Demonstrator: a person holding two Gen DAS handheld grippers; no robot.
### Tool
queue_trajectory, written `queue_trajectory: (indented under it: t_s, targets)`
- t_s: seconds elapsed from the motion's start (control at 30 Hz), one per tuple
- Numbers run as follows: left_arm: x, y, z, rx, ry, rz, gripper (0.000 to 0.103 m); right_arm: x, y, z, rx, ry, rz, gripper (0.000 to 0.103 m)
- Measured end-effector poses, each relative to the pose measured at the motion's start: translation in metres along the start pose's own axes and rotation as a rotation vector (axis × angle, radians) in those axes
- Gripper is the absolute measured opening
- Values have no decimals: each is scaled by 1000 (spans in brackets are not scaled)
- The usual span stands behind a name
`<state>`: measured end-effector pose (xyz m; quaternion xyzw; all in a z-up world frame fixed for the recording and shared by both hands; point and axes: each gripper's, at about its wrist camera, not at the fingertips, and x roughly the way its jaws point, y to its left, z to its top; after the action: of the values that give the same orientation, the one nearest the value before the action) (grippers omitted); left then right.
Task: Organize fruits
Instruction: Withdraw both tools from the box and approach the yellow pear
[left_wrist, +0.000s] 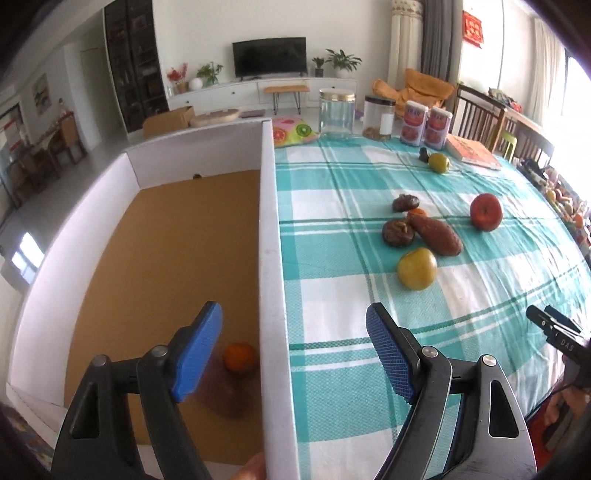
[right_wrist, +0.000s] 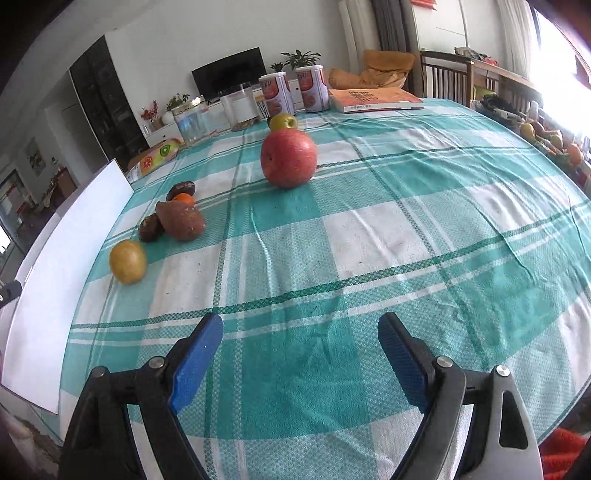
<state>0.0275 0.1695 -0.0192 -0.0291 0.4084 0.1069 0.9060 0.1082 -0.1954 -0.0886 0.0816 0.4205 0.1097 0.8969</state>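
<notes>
**Fruits on the checked cloth, one orange in the box**

Left wrist view: The left tongs (left_wrist: 295, 354) are wide open and hold nothing. One blue pad hangs over the box, the other over the cloth, with the white box wall (left_wrist: 271, 258) between them. Inside the box, on its brown floor, sits one small orange (left_wrist: 240, 356). Something brown and blurry lies just beside it; I cannot tell what it is. On the tabletop (left_wrist: 480, 295) there are two yellow-green fruits, the near one (left_wrist: 417, 268) and the far one (left_wrist: 439, 162). There is one red apple (left_wrist: 486, 211), one sweet potato (left_wrist: 436, 233) and two dark brown mushrooms (left_wrist: 398, 232). A tiny orange thing peeks out behind the sweet potato. At the far edge stand two clear jars (left_wrist: 337, 112), two cans (left_wrist: 426, 127) and one book (left_wrist: 472, 151). The cloth has green and white checks. Behind is a living room with one TV (left_wrist: 269, 57) and a few pot plants.

Right wrist view: The right tongs (right_wrist: 300, 352) are wide open too, with nothing in them, over bare cloth. The red apple (right_wrist: 289, 158) sits ahead, well apart from the tongs. The sweet potato (right_wrist: 181, 220) and the mushrooms lie together to the left, near the box wall (right_wrist: 66, 266). The near yellow-green fruit (right_wrist: 127, 261) is closest to the box.
</notes>
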Motion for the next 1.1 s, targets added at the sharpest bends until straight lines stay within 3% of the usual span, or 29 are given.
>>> queue_trajectory:
  t_s: [0.1, 0.23, 0.33, 0.43, 0.5, 0.57, 0.63, 0.7, 0.87, 0.97, 1.1]
  targets:
    - [-11, -10, -5, 40, -26, 44, 82, 1, -2, 3, 11, -27, -6, 87]
    - [-14, -14, -14, 23, 22, 32, 82, 9, 6, -1, -13, -4, -17, 88]
    - [-16, -26, -16, 57, 14, 68, 82, 11, 8, -4, -24, -4, -34, 88]
    - [-31, -40, -13, 98, -89, 178, 82, 11, 6, -4, -19, -5, -50, 88]
    - [-47, -53, -11, 121, -208, 249, 82, 11, 3, -4, -11, -8, -59, 88]
    - [-65, -67, -10, 129, -313, 227, 89, 11, 1, -4, -3, -9, -69, 92]
    - [-74, -80, -9, 134, -356, 130, 93, 11, 0, -4, 0, -6, -80, 92]
    - [-67, -97, -11, 140, -314, 21, 93, 13, 0, -4, -1, -2, -90, 92]
    - [-7, -133, -31, 138, -58, -215, 93, 12, 1, -4, -10, -2, -115, 92]
    - [31, -143, -44, 145, 25, -204, 93, 13, 0, -4, -9, 4, -122, 92]
    - [55, -144, -55, 185, 51, -145, 93, 15, -2, -4, -2, 15, -126, 94]
